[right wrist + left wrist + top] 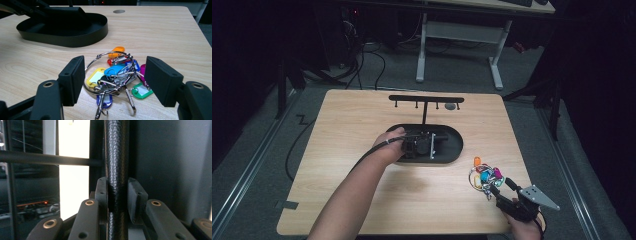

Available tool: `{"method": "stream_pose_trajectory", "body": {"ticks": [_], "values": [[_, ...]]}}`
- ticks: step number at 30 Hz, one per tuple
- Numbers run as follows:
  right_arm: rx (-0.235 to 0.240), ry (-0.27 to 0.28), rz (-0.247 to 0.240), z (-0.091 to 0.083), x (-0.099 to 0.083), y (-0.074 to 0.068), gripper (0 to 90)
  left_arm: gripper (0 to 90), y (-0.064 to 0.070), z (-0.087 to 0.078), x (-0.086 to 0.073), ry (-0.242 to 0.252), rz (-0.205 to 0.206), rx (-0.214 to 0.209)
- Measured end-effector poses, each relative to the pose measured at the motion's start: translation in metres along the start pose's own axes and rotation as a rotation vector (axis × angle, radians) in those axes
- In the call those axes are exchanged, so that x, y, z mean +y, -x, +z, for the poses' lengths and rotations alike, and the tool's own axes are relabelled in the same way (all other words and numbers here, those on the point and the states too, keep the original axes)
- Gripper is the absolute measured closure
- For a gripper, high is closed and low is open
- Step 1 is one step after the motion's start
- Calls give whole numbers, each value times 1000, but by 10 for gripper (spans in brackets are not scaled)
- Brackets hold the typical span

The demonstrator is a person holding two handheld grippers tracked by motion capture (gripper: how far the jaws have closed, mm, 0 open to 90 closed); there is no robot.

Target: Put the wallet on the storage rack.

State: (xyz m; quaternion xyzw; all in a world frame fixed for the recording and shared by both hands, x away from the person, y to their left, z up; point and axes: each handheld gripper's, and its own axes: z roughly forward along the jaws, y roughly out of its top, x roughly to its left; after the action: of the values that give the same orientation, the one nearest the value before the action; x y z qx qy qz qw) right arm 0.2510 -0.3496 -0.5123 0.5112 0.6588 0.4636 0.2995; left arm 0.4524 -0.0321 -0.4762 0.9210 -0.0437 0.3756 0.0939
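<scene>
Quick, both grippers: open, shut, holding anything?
Left gripper: shut on the stand's post.
Right gripper: open, jaws either side of the key bunch.

The high view looks down on the table; both claw views sit close, near its surface.

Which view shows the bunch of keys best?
The right gripper view: the bunch of keys lies close up on the table between the open right gripper, its coloured tags distinct. In the high view it is a small cluster near the table's right edge.
</scene>
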Motion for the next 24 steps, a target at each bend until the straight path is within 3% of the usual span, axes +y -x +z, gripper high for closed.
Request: {"method": "stream_pose_trajectory", "body": {"ticks": [2,8,14,20,22,24], "values": [[1,-2,2,0,0,-1,336,727,4,1,-1,6,-14,-16],[2,-7,-9,1,0,-3,336,687,18,5,0,-5,-7,-55],[4,-9,-5,2,0,-3,336,652,16,4,-1,-18,-53,-102],[4,-9,-2,1,0,-2,336,625,17,1,-2,-20,-57,-125],[5,-8,0,1,0,-2,336,602,17,-5,-3,3,-84,-139],[7,-6,-3,1,1,-2,337,614,16,-12,-5,36,-151,-142]]}}
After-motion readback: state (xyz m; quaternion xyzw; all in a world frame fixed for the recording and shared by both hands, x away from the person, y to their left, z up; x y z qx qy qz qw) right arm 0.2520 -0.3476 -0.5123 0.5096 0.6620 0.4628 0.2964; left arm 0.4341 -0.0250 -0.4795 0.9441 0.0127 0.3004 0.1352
